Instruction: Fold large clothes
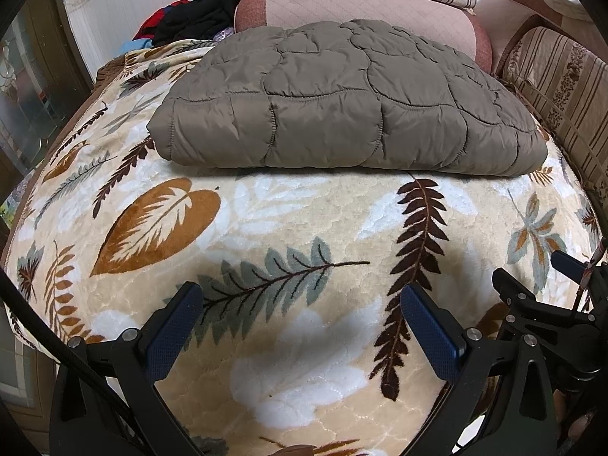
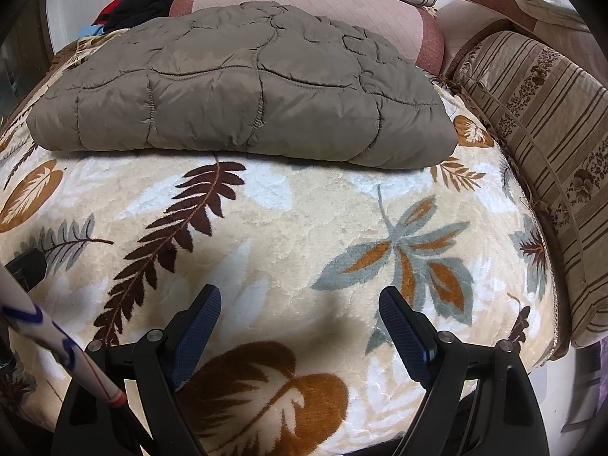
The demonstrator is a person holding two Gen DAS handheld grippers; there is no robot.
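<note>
A grey-brown quilted puffer garment (image 1: 342, 98) lies folded into a thick rectangle on the far half of a leaf-patterned plush blanket (image 1: 304, 220). It also shows in the right wrist view (image 2: 243, 87). My left gripper (image 1: 300, 296) is open and empty, held over the blanket well short of the garment. My right gripper (image 2: 300, 300) is open and empty too, also over the near part of the blanket (image 2: 304, 220). In the left wrist view the right gripper's black frame (image 1: 551, 304) shows at the right edge.
Striped and pink cushions (image 1: 364, 3) stand behind the garment. A striped cushion (image 2: 543, 121) runs along the right side. A pile of dark and red clothes (image 1: 190, 19) lies at the back left. The blanket's edge drops off at the left.
</note>
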